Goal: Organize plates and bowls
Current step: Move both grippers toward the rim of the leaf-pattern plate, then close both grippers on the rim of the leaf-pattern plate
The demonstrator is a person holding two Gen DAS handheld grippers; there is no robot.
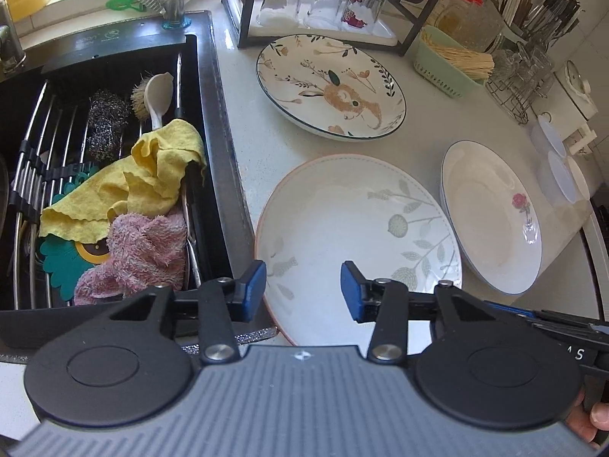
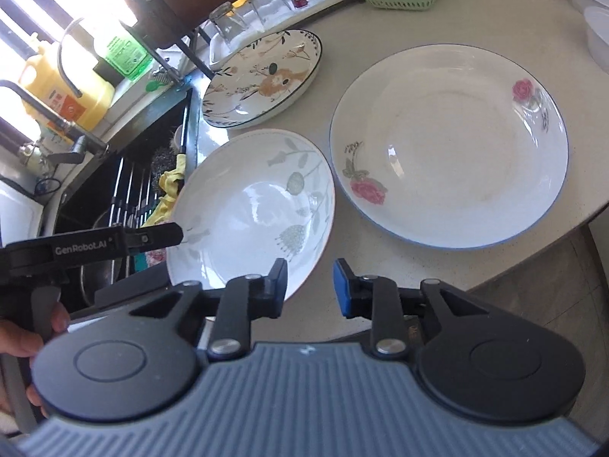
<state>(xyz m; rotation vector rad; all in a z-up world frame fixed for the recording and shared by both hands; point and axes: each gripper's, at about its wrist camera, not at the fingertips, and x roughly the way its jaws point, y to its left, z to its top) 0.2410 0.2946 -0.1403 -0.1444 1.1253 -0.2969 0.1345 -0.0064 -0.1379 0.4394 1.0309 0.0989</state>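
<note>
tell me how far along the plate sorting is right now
Done: nothing looks stacked yet. The white plate with grey-green leaves, the white blue-rimmed plate with pink roses and the dark-rimmed plate with the orange animal drawing all lie apart on the pale counter.

In hand: neither the left gripper nor the right gripper holds anything; both hang at the leaf plate's near rim.

Left: gathering all three.

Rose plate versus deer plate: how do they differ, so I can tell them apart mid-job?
The rose plate is white with pink roses and a thin blue rim; the deer plate is covered in a deer-and-leaf pattern with a dark rim. The rose plate lies by the counter's near edge; the deer plate sits further back, before the glass rack. Both lie flat, upright and empty on the counter.
</note>
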